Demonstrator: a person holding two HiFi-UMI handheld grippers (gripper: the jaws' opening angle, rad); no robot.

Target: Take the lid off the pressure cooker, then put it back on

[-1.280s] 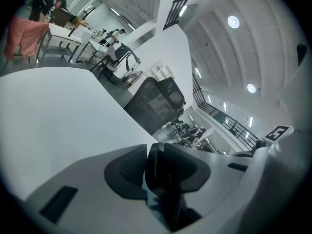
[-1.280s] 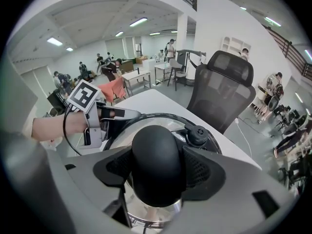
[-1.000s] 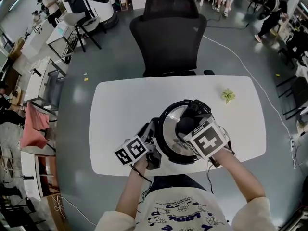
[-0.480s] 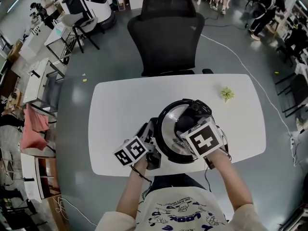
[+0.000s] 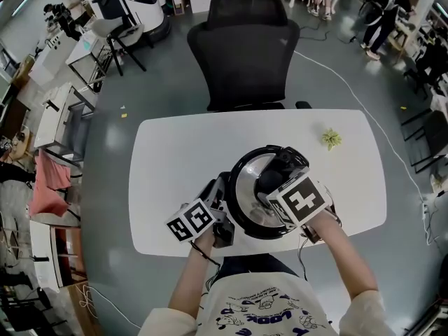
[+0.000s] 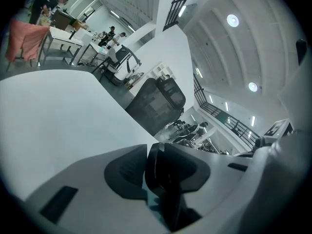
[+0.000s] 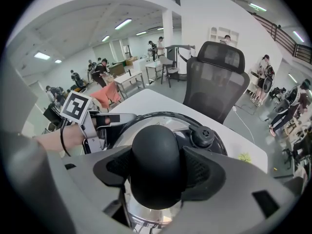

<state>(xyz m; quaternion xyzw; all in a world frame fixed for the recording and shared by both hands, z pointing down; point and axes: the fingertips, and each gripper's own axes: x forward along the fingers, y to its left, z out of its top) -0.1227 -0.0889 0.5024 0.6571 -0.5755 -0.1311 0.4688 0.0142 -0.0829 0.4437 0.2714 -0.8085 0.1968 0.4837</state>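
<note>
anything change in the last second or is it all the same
Nothing visibly changed. The right gripper stays clamped on the lid's black knob, the left gripper still holds the cooker's side handle, and the lid still sits on the pressure cooker on the table.

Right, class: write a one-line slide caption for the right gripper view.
Right gripper clamped on the black knob of the pressure cooker lid, white table behind.
</note>
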